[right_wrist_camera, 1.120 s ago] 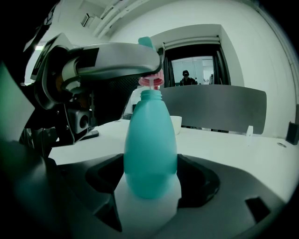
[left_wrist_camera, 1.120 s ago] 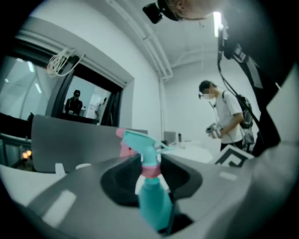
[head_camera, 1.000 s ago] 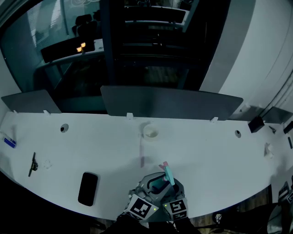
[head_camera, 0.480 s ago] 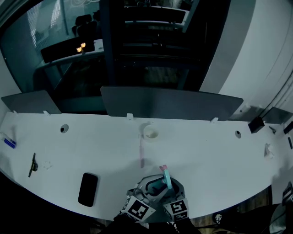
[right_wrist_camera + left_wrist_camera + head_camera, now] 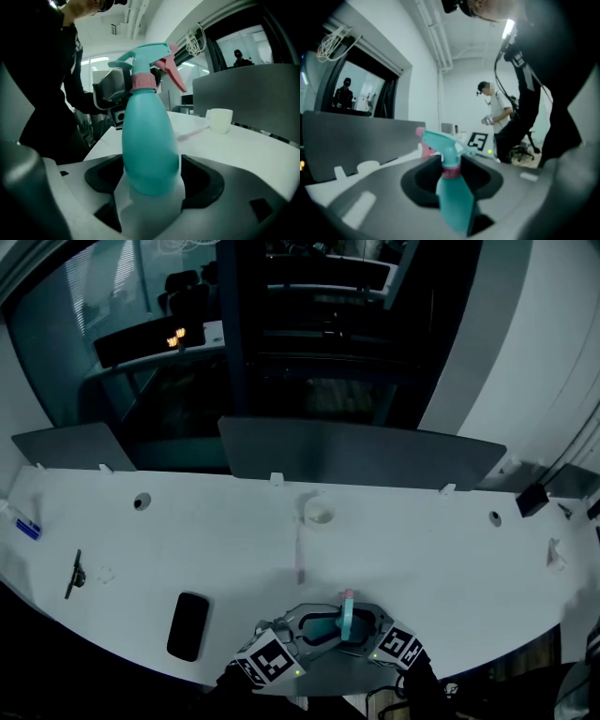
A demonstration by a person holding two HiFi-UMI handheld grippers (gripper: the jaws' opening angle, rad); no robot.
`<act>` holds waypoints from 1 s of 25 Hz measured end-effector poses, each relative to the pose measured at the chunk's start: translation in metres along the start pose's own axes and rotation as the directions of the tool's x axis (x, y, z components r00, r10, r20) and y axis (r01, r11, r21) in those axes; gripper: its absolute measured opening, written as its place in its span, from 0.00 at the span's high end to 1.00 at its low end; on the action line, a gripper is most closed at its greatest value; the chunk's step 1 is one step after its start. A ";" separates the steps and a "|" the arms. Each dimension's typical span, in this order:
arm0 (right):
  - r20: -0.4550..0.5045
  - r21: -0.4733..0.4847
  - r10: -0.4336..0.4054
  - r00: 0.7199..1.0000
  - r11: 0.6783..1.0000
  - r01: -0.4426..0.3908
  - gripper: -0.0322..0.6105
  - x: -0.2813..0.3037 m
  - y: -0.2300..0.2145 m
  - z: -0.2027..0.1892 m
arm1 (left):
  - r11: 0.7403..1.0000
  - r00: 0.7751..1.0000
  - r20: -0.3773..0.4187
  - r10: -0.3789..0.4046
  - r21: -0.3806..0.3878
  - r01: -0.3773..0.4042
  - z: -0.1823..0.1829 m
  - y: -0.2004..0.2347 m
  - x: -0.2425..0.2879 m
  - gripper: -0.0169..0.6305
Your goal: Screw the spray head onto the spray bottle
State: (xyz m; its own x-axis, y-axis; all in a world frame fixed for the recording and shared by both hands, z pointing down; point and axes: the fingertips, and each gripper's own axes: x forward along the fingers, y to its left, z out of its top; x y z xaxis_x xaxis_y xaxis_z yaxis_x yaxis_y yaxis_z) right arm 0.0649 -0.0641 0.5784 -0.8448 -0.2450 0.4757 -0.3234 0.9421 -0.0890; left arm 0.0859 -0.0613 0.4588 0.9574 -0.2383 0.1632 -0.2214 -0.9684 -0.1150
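Observation:
The teal spray bottle is held low over the white table's near edge, between both grippers. Its teal spray head, with a pink nozzle and a pink collar, sits on the neck. My right gripper is shut on the bottle's wide lower body. My left gripper is shut on the bottle's body, just below the collar, with the head beyond it. In the head view the left gripper is to the left of the bottle and the right gripper to its right.
A white cup stands mid-table with a thin pink stick in front of it. A black phone lies to the left, and a black tool further left. Grey partitions line the far edge. A person stands in the background.
The bottle has swung from leaning left to pointing straight away from me. The right gripper's marker cube has moved to the right and the left one slightly left.

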 end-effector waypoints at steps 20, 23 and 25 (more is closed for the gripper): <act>0.080 -0.087 -0.078 0.994 0.993 0.085 0.43 -0.001 0.007 0.028 | 0.999 0.998 -0.054 0.031 -0.011 -0.032 -0.006 0.000 -0.011 0.78; 0.024 -0.145 0.151 0.988 0.979 -0.146 0.42 0.003 0.019 0.030 | 0.994 0.993 -0.061 -0.106 -0.024 0.105 -0.004 -0.007 -0.017 0.77; 0.010 -0.096 0.165 0.986 0.982 -0.164 0.42 0.006 0.018 0.030 | 0.997 0.996 -0.051 -0.074 -0.026 0.073 -0.002 -0.004 -0.020 0.77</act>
State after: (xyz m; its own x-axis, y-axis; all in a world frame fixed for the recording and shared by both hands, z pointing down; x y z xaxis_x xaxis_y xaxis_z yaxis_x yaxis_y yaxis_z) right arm 0.0412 -0.0558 0.5534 -0.8910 -0.0882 0.4453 -0.1383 0.9871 -0.0812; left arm 0.0671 -0.0532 0.4578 0.9605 -0.1696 0.2207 -0.1560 -0.9847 -0.0777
